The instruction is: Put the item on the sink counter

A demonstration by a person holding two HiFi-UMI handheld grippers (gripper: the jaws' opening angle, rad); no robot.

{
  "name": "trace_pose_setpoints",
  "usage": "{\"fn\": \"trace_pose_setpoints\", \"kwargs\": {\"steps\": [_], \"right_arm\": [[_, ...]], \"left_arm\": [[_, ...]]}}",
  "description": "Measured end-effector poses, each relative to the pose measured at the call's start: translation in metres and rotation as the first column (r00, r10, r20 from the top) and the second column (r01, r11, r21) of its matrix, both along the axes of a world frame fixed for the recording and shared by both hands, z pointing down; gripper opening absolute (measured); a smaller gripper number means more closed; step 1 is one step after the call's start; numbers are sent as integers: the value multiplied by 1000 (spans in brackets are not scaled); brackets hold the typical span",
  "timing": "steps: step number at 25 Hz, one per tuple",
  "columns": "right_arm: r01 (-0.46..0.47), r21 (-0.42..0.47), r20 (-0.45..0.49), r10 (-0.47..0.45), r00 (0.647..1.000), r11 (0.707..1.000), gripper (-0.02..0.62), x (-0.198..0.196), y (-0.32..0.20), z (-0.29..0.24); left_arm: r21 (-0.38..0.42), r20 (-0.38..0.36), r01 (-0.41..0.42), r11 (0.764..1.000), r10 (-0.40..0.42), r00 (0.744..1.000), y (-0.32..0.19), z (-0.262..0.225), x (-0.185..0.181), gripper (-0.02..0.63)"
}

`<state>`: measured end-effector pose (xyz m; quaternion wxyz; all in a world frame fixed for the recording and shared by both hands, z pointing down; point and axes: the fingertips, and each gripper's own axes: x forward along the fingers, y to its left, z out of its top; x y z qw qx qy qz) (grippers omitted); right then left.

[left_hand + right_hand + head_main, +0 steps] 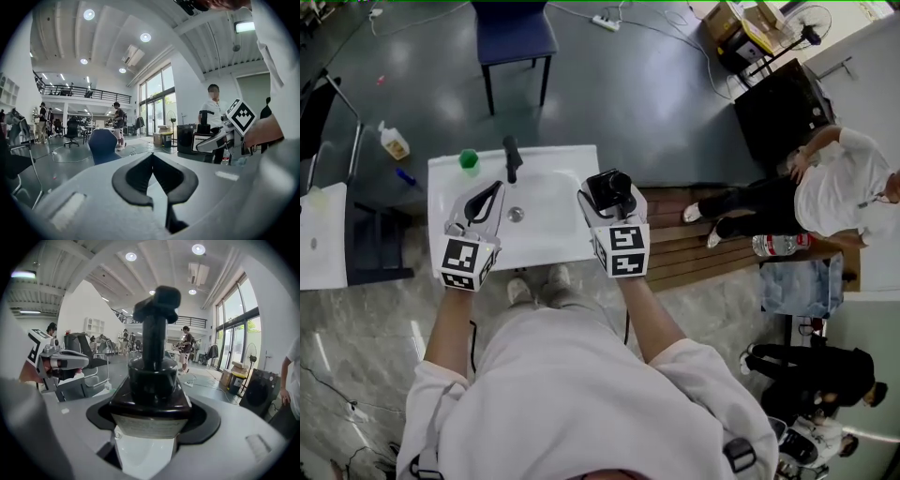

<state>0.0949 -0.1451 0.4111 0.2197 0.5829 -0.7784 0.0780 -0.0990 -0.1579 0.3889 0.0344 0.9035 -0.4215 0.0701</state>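
A black pump soap bottle stands upright between the jaws of my right gripper, which is shut on its body. In the head view the black pump soap bottle hangs in my right gripper over the right end of the white sink counter. My left gripper is over the counter's left part, jaws together and empty. In the left gripper view its pads meet at the tips, and the black pump soap bottle shows to the right.
A black faucet and a green cup stand at the counter's back; the drain is in the basin. Beyond are a blue chair, a spray bottle on the floor, a wooden platform and a seated person.
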Motion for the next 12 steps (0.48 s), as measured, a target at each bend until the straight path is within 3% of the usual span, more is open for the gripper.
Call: {"fn": "trace_pose_setpoints", "kwargs": {"steps": [12], "right_arm": [[51, -52, 12, -50, 999, 997, 354, 2, -77, 33]], "left_arm": [[-51, 30, 57, 997, -55, 998, -60, 30, 12, 3]]}}
